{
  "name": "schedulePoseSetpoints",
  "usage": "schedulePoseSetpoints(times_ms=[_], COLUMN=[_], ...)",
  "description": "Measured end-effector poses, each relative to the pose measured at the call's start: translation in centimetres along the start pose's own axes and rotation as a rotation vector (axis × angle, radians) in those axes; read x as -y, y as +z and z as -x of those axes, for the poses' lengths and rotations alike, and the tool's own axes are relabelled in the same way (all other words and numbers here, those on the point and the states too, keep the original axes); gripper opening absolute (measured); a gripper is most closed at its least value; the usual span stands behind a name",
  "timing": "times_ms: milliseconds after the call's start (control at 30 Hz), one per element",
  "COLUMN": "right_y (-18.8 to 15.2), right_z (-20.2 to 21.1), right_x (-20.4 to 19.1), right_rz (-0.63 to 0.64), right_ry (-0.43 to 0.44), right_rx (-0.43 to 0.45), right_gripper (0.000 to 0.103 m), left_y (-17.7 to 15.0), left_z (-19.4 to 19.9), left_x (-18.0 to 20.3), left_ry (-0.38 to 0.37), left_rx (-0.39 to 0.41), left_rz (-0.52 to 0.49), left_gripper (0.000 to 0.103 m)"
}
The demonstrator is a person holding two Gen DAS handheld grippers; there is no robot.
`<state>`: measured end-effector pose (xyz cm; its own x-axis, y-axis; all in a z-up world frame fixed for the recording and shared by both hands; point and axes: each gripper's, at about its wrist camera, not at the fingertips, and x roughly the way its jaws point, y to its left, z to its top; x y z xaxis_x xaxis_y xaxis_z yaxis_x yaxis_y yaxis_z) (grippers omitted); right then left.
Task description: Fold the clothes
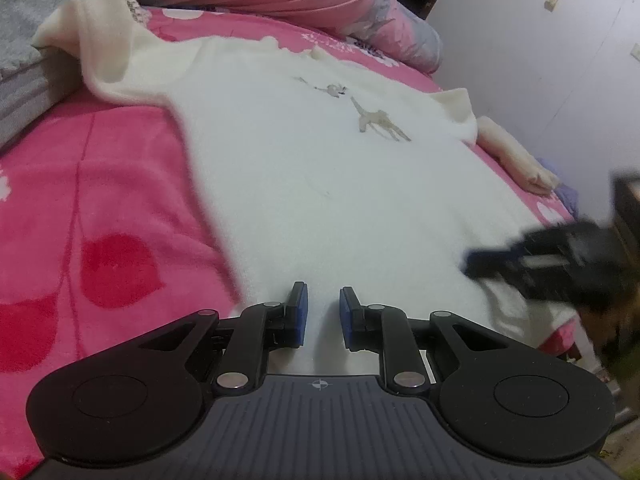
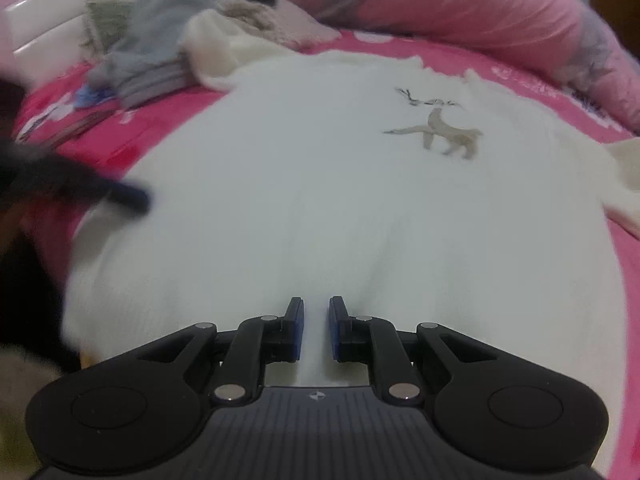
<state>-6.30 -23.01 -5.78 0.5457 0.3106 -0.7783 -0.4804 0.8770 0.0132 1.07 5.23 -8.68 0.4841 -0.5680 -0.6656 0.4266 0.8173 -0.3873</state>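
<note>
Gripping white sweater (image 1: 304, 184) hem: left fingers (image 1: 323, 318), right fingers (image 2: 316, 328) | pink bedspread (image 1: 100, 184) bare left.

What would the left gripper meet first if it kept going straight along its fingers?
Most likely the white sweater: the left gripper points down at its lower body panel, with white fabric between and ahead of the fingers. Depth is unclear.

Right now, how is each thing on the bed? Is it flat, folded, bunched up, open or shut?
White sweater: spread flat, deer picture up, not folded yet.
Its sleeve: draped up over the grey pile.
Grey clothes: stacked, top one rumpled.
Pink quilt: bunched along the far side.
Left gripper: narrow gap, sweater edge between its pads.
Right gripper: narrow gap, sweater edge between its pads.
</note>
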Motion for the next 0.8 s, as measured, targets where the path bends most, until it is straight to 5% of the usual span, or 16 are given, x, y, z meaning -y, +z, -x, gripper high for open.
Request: schedulePoseSetpoints(times_ms=[200,400,500,600,800], right_y=[-4.6,2.2,4.8,2.9,-4.7], right_z=[6.2,7.6,2.0,-1.6,7.3], right_x=[1.9,5.7,6.9,8.1,9.3], right_rz=[-0.046,-0.072,-0.078,-0.077,-0.186], right_ry=[-0.005,0.03,-0.022,-0.106,-0.128], right_rx=[-0.16,0.147,0.101,-0.041,-0.083], right_gripper=[0.015,0.015,0.015,0.014,0.014], left_y=[0.7,0.9,1.0,1.1,1.2], left_z=[-0.1,0.3,-0.4,-1.1,-1.2], left_x=[0.2,2.4,3.4,3.4,1.2], left_ry=[-0.003,0.059,0.08,0.09,0.015], left_rx=[-0.018,0.013,0.012,-0.003,-0.015], left_rz=[-0.003,-0.087,-0.123,-0.133,-0.044], left_gripper=[0.02,0.021,0.022,0.022,0.022])
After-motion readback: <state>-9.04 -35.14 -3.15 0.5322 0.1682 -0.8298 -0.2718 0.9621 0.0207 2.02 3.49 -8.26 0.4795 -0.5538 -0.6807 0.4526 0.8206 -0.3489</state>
